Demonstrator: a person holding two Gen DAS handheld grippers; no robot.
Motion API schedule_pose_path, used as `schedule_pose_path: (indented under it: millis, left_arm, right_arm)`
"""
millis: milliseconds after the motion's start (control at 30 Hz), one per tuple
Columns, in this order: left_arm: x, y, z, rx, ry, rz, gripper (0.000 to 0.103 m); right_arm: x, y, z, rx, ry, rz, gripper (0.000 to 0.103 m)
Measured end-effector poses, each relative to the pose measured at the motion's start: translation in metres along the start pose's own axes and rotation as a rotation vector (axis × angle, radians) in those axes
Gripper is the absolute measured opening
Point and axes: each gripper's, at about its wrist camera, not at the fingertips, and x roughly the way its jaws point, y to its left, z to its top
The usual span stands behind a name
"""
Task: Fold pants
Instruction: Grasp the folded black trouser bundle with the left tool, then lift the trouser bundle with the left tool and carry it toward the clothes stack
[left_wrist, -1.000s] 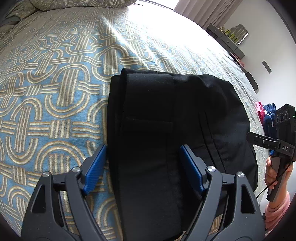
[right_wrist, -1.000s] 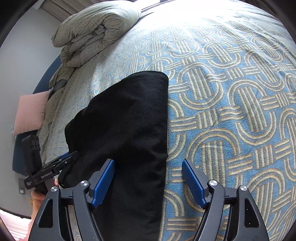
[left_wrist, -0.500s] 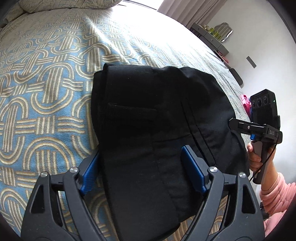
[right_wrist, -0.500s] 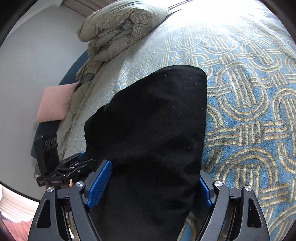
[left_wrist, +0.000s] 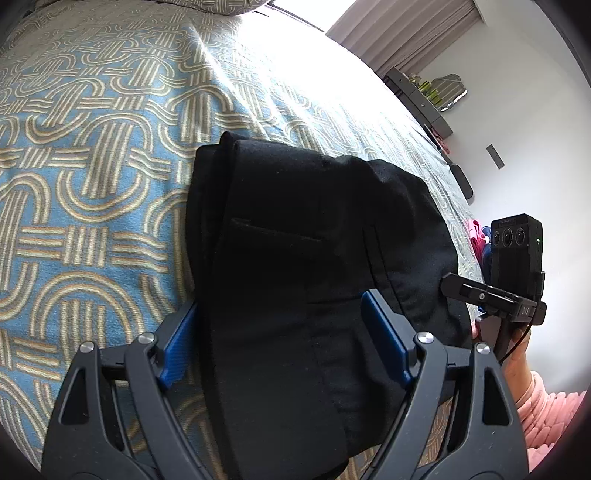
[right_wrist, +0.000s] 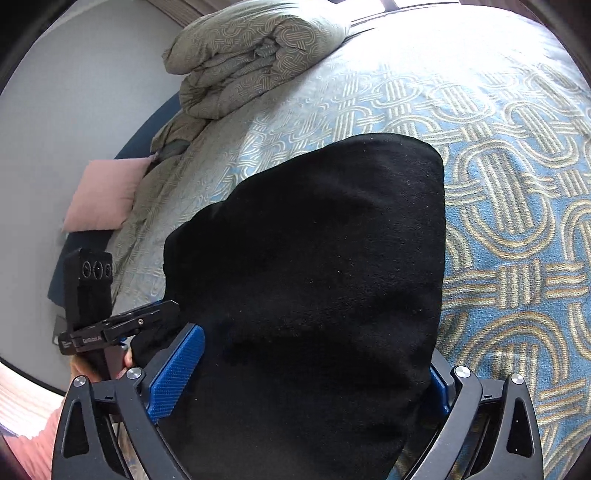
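bedspread (left_wrist: 92, 229) unchanged under everything; black pants (left_wrist: 295, 266) lie on it as a compact folded stack, near edge toward the person. Stack now sits closer in both views than a second ago. right gripper (right_wrist: 299, 373) jaws just opened wider and straddle the bundle's whole width; left gripper (left_wrist: 284, 339) wide too, fabric between its jaws. Whether either clamps: can't tell. Reads as lining up a lift or last fold

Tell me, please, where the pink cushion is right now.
The pink cushion shows only in the right wrist view, at the left edge, against the grey wall beside the bed, below the rolled duvet.
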Motion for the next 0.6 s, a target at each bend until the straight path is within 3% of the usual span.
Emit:
schedule_pose_path:
  millis: [67,100,133,200,367,467,533,600]
  left_arm:
    - [0.000,-0.007,-0.002,0.023,-0.006,-0.005,0.074]
    - [-0.002,-0.010,-0.004,0.037,-0.009,-0.004,0.066]
    - [-0.004,-0.014,-0.005,0.046,-0.013,0.002,0.059]
    - [-0.008,-0.016,-0.005,0.048,-0.023,0.009,0.052]
    - [-0.016,-0.027,0.003,0.038,-0.037,-0.012,0.048]
    - [-0.011,-0.023,0.007,0.051,0.000,0.042,0.049]
    - [-0.001,-0.010,0.007,0.018,0.055,0.092,0.066]
    - [0.000,0.004,0.006,-0.034,0.050,0.038,0.067]
  right_arm:
    - [-0.001,0.004,0.004,0.019,0.006,-0.053,0.073]
    - [-0.002,0.004,0.003,0.026,0.005,-0.088,0.045]
    - [-0.003,0.004,0.003,0.040,0.003,-0.114,0.035]
    - [-0.012,0.000,-0.001,0.078,-0.019,-0.084,0.023]
    - [-0.032,0.006,-0.002,0.069,-0.051,-0.047,0.017]
    - [-0.038,0.019,-0.003,0.001,-0.055,-0.074,0.017]
    - [-0.033,0.017,-0.001,-0.004,-0.033,-0.093,0.017]
    - [-0.027,0.010,0.001,0.017,-0.010,-0.098,0.022]
